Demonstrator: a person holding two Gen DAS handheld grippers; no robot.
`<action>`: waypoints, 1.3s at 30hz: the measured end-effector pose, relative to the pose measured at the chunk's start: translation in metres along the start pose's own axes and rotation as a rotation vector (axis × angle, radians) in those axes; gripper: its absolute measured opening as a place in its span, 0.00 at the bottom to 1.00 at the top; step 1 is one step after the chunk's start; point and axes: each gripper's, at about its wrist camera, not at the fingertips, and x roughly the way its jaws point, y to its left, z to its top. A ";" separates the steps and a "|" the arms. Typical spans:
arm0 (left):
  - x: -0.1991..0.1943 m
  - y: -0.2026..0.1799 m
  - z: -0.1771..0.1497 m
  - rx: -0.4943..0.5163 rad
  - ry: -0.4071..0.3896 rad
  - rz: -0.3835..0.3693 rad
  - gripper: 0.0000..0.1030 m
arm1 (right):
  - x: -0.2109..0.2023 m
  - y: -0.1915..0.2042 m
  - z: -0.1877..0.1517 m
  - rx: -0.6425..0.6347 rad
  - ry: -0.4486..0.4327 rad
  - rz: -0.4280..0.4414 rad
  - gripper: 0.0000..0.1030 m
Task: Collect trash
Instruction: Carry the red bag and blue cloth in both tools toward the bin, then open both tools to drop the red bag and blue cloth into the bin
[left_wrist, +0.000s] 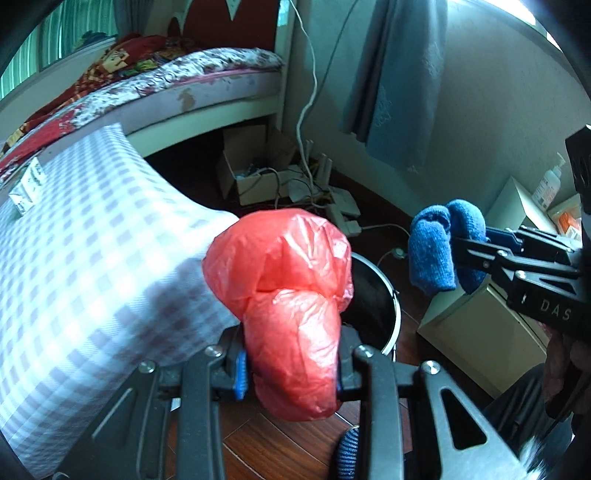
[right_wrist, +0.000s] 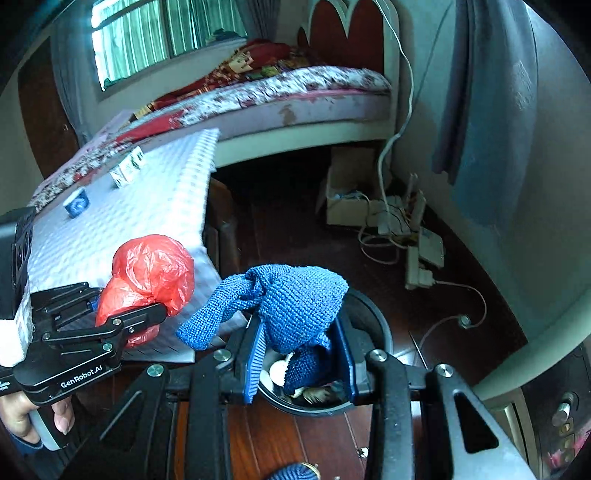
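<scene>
Red plastic bag (left_wrist: 291, 306) juts lengthwise from the pinching left tool (left_wrist: 290, 373); right tool (right_wrist: 301, 363) pinches a blue cloth (right_wrist: 291, 306).

Glossy plastic bag (left_wrist: 291, 306), knitted blue cloth (right_wrist: 295, 302)
</scene>
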 end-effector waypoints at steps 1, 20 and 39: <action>0.006 -0.003 0.000 0.006 0.015 -0.004 0.33 | 0.005 -0.005 -0.002 0.000 0.012 -0.002 0.35; 0.113 -0.018 0.013 0.036 0.196 -0.056 0.34 | 0.106 -0.049 -0.020 -0.072 0.194 0.014 0.37; 0.145 -0.015 -0.014 0.007 0.214 0.070 0.99 | 0.156 -0.086 -0.050 -0.061 0.342 -0.147 0.99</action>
